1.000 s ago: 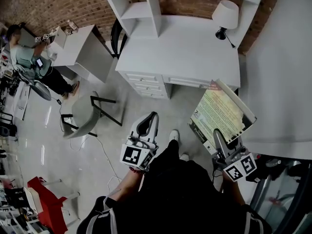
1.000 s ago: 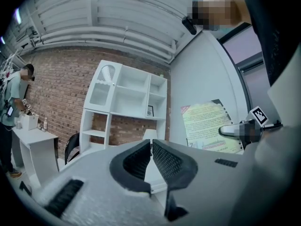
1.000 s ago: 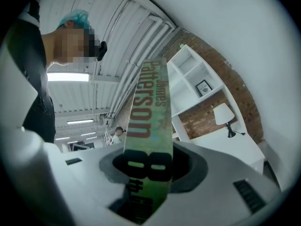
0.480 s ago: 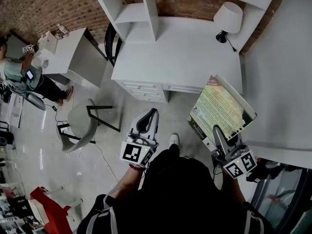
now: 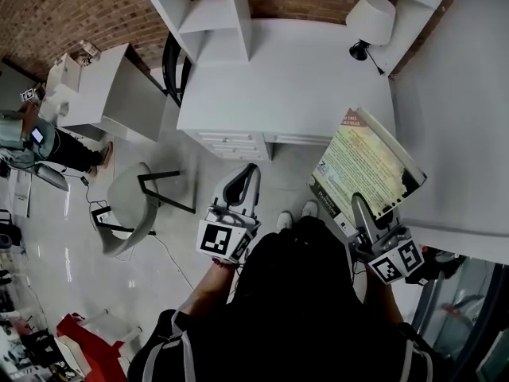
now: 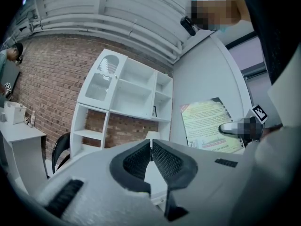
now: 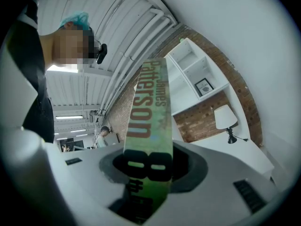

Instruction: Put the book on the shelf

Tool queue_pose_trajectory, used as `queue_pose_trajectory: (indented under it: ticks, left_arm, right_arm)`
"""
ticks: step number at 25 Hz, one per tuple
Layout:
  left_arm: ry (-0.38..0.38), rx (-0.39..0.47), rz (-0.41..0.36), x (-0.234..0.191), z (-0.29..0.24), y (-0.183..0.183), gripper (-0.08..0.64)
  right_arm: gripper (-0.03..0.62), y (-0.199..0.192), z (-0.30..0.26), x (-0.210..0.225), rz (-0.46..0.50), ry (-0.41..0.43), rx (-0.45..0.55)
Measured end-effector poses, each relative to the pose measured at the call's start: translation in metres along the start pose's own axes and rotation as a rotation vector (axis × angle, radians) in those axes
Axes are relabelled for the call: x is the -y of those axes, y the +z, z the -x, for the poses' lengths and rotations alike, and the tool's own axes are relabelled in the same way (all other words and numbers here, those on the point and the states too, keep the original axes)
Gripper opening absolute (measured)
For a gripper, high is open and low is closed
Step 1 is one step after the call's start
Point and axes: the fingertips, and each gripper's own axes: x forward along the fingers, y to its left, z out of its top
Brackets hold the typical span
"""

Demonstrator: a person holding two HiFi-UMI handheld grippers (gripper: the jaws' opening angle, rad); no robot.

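Within the right hand-held gripper [image 5: 357,205] stands a thin rectangular book [image 5: 367,161].

A white bench [image 5: 278,78] stands against a brick wall [image 5: 64,6]. On the bench's back right corner is a lamp [image 5: 371,18] with a white shade and a black base. Under its front edge sits a row of white drawers [image 5: 235,144]. A black chair [image 5: 171,66] stands by the bench's left end. Forward and left of the bench, a grey chair [image 5: 131,205] with black legs stands on the glossy floor [image 5: 71,237], with a pale cable [image 5: 171,257] near it. A second white table [image 5: 103,86] stands left of the bench, and beyond it is a person [image 5: 32,134]. A red object [image 5: 83,344], too small to identify, lies farthest from the bench.
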Motion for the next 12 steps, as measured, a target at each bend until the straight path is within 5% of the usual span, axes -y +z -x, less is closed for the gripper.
queue_pose_trajectory:
  ticks: [12]
  left_arm:
    - [0.001, 0.01, -0.017, -0.012, -0.021, 0.004, 0.029]
  right_arm:
    - [0.167, -0.01, -0.025, 0.027, -0.063, 0.013, 0.026]
